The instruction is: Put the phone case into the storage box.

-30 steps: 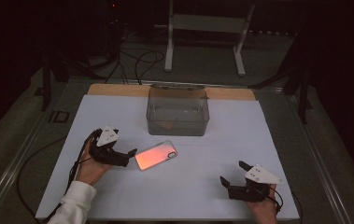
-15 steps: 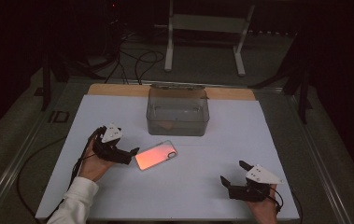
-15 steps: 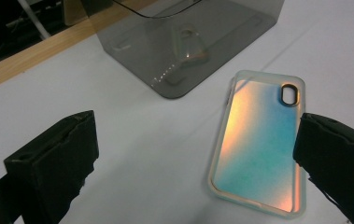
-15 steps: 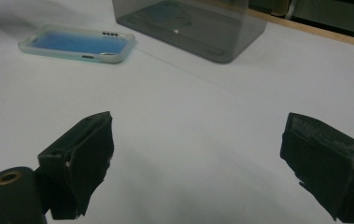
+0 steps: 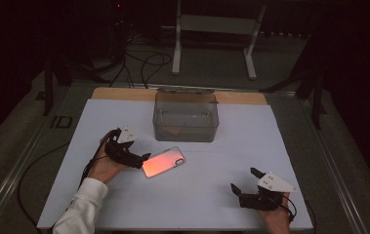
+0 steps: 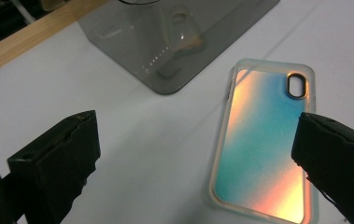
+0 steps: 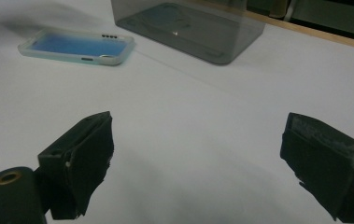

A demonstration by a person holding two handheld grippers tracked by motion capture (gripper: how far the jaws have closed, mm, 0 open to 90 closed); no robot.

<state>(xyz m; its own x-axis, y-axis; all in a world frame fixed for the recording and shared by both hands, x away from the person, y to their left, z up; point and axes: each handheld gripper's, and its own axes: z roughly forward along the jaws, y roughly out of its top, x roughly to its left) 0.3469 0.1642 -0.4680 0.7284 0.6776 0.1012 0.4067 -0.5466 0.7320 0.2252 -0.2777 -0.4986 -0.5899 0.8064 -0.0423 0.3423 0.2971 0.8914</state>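
My left gripper [image 5: 141,157] sits at the near end of the phone case [image 5: 163,162], jaws spread wide, holding nothing; in the left gripper view one jaw hangs over the case's edge and the other stands over bare table; the iridescent case lies flat on the white table [image 5: 221,204], camera cut-out toward the clear plastic box [image 5: 186,117] just behind it; my right gripper [image 5: 245,183] rests well apart at the near right, jaws also spread, empty.
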